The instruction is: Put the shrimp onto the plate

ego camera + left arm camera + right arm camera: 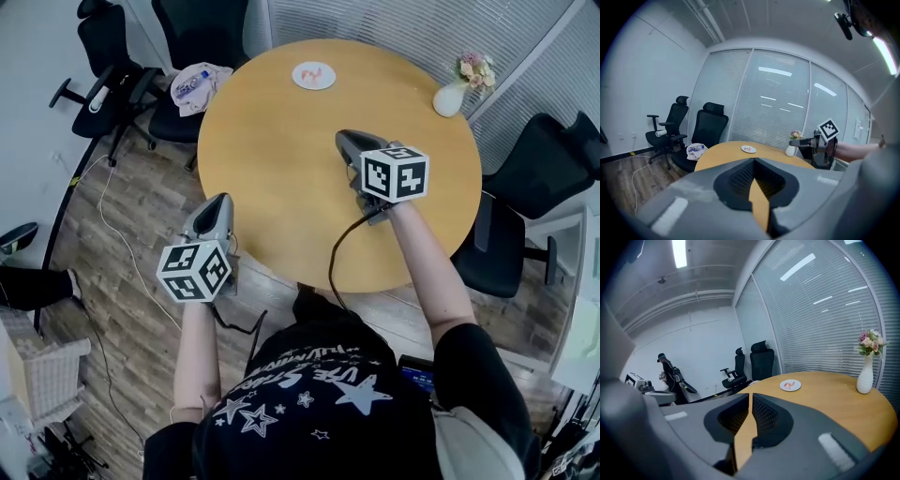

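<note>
A small white plate (314,75) sits at the far side of the round wooden table (272,169), with the pink shrimp (316,72) lying on it. The plate (790,385) and the shrimp (789,384) also show far ahead in the right gripper view, and the plate (748,149) shows small in the left gripper view. My right gripper (341,138) (750,395) hovers over the table's middle; its jaws stand a narrow slit apart with nothing between them. My left gripper (223,200) (753,160) is off the table's near-left edge, shut and empty.
A white vase of flowers (450,97) stands at the table's far right edge. Black office chairs ring the table; one at the far left (178,112) holds a bag (195,84). A cable (337,253) trails from the right gripper across the near edge.
</note>
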Action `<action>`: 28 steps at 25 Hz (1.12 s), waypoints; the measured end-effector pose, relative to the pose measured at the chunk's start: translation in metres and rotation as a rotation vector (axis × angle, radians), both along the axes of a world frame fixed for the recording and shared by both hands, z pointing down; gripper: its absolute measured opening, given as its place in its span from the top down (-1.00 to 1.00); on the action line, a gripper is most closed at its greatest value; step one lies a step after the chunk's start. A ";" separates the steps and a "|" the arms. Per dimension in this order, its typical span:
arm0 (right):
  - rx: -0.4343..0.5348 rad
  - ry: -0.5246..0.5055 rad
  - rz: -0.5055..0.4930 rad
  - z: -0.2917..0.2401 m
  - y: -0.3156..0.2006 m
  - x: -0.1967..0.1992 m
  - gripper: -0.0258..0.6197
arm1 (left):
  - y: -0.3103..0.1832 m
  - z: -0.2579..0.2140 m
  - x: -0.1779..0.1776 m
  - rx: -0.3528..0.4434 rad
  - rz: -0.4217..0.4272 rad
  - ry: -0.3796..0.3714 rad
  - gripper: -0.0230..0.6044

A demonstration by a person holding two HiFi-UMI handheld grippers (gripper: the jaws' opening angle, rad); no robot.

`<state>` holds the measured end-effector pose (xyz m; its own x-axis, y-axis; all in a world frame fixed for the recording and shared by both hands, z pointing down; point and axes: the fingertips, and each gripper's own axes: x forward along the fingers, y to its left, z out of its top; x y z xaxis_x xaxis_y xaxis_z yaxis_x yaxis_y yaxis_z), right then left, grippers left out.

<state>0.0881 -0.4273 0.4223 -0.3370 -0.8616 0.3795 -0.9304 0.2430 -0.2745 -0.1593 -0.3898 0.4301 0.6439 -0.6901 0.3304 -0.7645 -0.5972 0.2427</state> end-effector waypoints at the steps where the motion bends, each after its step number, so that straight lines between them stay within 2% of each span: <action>1: -0.001 0.011 -0.013 0.001 0.009 -0.006 0.84 | 0.010 0.000 -0.004 0.001 -0.004 0.001 0.92; 11: 0.022 0.081 -0.075 0.006 0.120 -0.063 0.85 | 0.127 -0.005 -0.052 0.025 -0.048 0.009 0.92; 15: 0.039 0.094 -0.070 0.002 0.164 -0.079 0.92 | 0.169 -0.008 -0.063 0.034 -0.049 0.013 0.92; 22: 0.056 0.100 -0.069 -0.011 0.230 -0.102 0.92 | 0.226 -0.020 -0.075 0.050 -0.027 0.033 0.92; 28: 0.059 0.128 -0.065 -0.014 0.270 -0.102 0.92 | 0.256 -0.020 -0.064 0.044 0.006 0.047 0.92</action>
